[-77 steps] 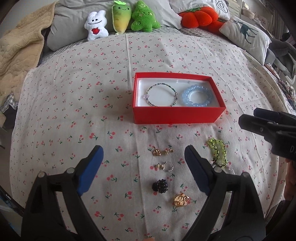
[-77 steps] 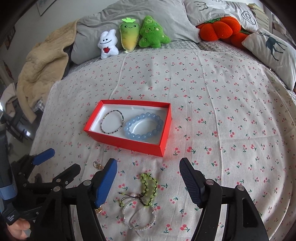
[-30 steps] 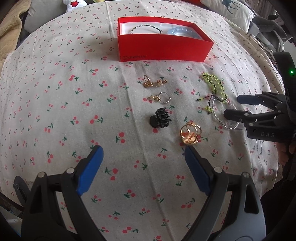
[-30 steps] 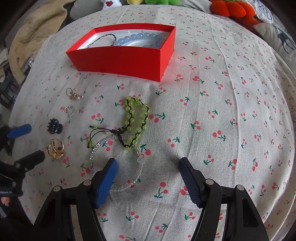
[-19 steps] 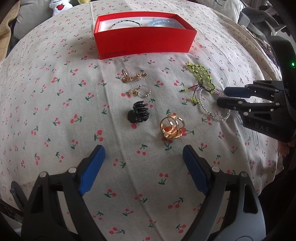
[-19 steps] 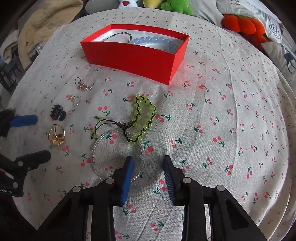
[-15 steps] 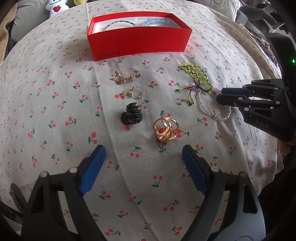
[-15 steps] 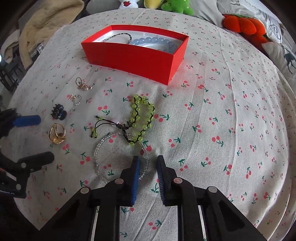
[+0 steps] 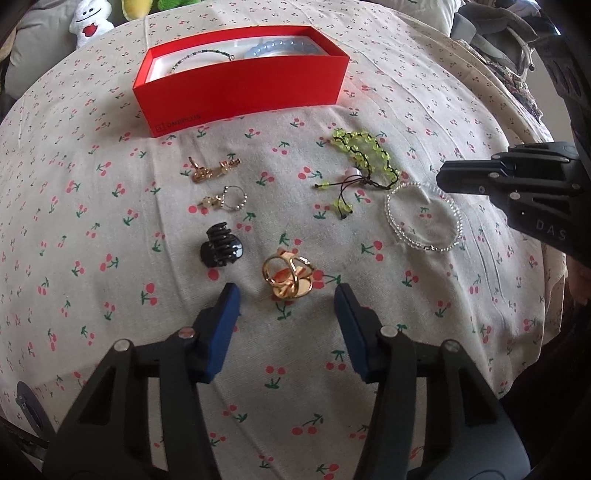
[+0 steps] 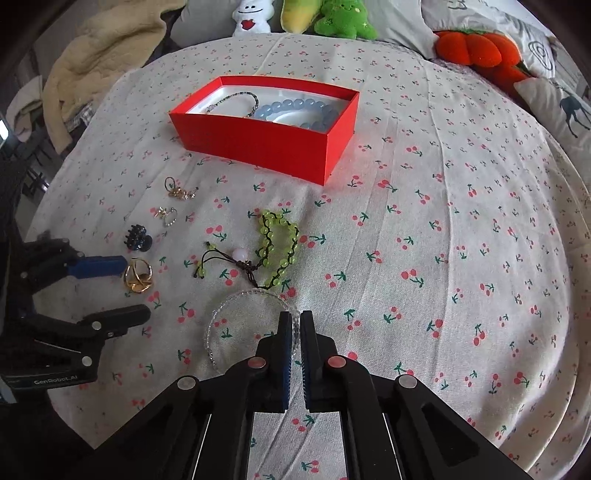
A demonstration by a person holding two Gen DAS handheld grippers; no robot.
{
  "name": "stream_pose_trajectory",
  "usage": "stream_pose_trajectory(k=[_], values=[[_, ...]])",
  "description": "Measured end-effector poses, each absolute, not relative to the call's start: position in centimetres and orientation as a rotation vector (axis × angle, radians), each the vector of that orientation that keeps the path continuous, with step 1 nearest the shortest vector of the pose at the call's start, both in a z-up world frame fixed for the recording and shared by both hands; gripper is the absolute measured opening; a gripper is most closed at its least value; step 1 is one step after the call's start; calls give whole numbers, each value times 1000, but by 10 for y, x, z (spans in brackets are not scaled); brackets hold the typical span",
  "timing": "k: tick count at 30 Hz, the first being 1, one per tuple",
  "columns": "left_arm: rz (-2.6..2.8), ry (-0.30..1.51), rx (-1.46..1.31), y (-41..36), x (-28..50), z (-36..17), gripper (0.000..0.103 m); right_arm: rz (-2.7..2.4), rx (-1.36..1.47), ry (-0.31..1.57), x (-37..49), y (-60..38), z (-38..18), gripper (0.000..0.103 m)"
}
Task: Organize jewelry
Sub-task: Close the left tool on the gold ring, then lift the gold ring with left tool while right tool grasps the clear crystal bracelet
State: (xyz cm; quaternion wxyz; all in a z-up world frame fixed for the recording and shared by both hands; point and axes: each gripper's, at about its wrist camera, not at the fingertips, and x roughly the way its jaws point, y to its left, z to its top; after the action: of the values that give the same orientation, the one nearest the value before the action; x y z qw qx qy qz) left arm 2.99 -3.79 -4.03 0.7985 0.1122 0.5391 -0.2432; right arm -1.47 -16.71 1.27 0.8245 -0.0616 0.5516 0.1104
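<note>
Left wrist view: the left claw (image 9: pixel 286 295) is spread wide and holds nothing, its blue pads just short of a gold ring (image 9: pixel 289 276) that lies on the cherry-print bedsheet (image 9: pixel 110 206) between and slightly ahead of them. Beyond the ring, to the left, sits a black hair claw clip (image 9: pixel 221 250); farther on lie a small beaded hoop earring (image 9: pixel 226 198) and a pair of gold earrings (image 9: pixel 210 170). To the right a green beaded bracelet (image 9: pixel 364 155) with black cord lies beside a clear beaded bracelet (image 9: pixel 424 218), the two touching where the cord meets the clear loop. The right claw (image 9: pixel 448 177) reaches in from the right edge, its tips at the clear bracelet's far rim. At the back stands a red box (image 9: pixel 240 92) holding a thin dark beaded bracelet (image 9: pixel 201 57) and a pale blue beaded bracelet (image 9: pixel 277 48).

Right wrist view: the right claw (image 10: pixel 294 325) is clenched on the near-right arc of the clear beaded bracelet (image 10: pixel 236 314), beads showing in the narrow gap between its pads. The rest of the loop lies flat on the sheet. The green bracelet (image 10: pixel 277 243) is just ahead, the red box (image 10: pixel 266 136) beyond it. The left claw (image 10: pixel 127 291) straddles the gold ring (image 10: pixel 138 275) at the left, without touching it. Plush toys (image 10: pixel 332 18) and an orange pumpkin cushion (image 10: pixel 476 48) line the head of the bed.
</note>
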Motion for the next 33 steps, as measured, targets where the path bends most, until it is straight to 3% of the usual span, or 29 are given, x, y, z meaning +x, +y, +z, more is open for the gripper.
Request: stream_pose_trajectory(k=[5,9,20,22,23,24,25,33], values=[[-529,1159,224,-42,33,-41,44,235,-117,1152,-13,-173,22,4],[-524,1157,216,-43,35,-40,30,250,-48,1173,-11,-180,20,5],[-513,1136,210,-44,34,-34,29,245,10,1264,-4,-184,0,20],[-510,1142,210,-44,35,-36,29,253,6,1273,-4,-181,-3,34],[-509,1145,210,-44,35,-36,29,258,10,1272,-5,-180,-4,58],[-507,1146,210,-43,35,-37,29,262,17,1263,-6,-179,-3,73],[-506,1147,208,-42,35,-37,29,267,20,1248,-7,-178,-1,79],[-479,1149,213,-38,34,-36,29,315,-74,1270,-11,-152,-16,80]])
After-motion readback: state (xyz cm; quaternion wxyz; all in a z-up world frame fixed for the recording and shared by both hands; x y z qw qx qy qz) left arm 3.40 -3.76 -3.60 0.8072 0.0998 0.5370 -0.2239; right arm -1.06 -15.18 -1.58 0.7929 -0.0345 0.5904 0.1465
